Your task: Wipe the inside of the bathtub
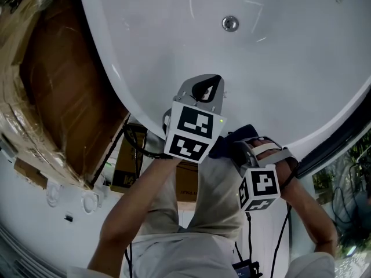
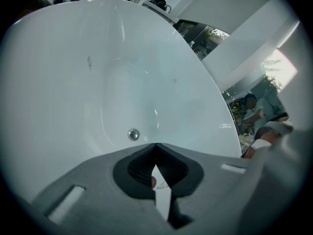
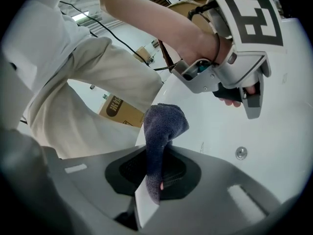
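Observation:
The white bathtub (image 1: 278, 74) fills the head view, with its round metal drain (image 1: 230, 23) near the top. My left gripper (image 1: 207, 90) hangs over the tub's near rim, shut with nothing between its jaws. In the left gripper view the gripper (image 2: 155, 146) points into the basin, with the drain (image 2: 133, 134) just beyond it. My right gripper (image 1: 246, 149) is to its right at the rim, shut on a dark blue cloth (image 1: 229, 145). The right gripper view shows the cloth (image 3: 164, 126) standing up out of the jaws and folded over, with the left gripper (image 3: 239, 77) above it.
A big cardboard panel wrapped in plastic (image 1: 58, 91) leans at the tub's left. A small cardboard box (image 1: 128, 162) and black cables (image 1: 136, 141) lie on the floor by the person's legs. Beyond the tub's right rim are plants (image 2: 254, 82) and a person.

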`<state>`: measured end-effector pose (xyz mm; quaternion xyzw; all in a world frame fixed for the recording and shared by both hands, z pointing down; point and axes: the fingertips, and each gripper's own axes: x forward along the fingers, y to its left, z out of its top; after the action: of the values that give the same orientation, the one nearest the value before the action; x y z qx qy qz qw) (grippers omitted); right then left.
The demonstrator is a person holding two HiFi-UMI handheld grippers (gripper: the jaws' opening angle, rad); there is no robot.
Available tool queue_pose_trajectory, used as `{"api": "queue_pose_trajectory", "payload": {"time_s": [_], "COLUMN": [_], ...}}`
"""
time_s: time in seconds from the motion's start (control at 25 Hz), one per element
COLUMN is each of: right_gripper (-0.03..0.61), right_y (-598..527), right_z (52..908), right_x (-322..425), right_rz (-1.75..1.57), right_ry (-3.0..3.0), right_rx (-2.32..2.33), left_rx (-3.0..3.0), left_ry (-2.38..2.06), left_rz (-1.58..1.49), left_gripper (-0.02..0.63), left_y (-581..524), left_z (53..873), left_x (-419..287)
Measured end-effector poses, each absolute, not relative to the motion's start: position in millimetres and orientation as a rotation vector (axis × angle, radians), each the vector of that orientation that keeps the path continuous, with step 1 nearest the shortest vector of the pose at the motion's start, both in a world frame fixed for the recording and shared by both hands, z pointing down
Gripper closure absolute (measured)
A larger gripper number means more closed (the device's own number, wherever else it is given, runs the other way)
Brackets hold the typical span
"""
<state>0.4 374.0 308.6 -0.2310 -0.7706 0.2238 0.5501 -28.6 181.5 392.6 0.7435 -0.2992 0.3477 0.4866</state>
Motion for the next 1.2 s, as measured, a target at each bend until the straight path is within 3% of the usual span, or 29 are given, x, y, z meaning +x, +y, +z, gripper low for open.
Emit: {"api": "queue_pose_trajectory", "payload": {"time_s": [1.2], "right_gripper": [0.529], "right_y": [355], "right_z": [370], "right_x": [-22], "right_rz": [0.602], "right_ry": [-1.848], "right_rx": [-0.435], "left_rx": [1.805], "left_ry": [-0.721], "left_rz": [0.834], "left_gripper": [0.615], "left_y": [185], "left_z": [400], "left_x": [-23]}}
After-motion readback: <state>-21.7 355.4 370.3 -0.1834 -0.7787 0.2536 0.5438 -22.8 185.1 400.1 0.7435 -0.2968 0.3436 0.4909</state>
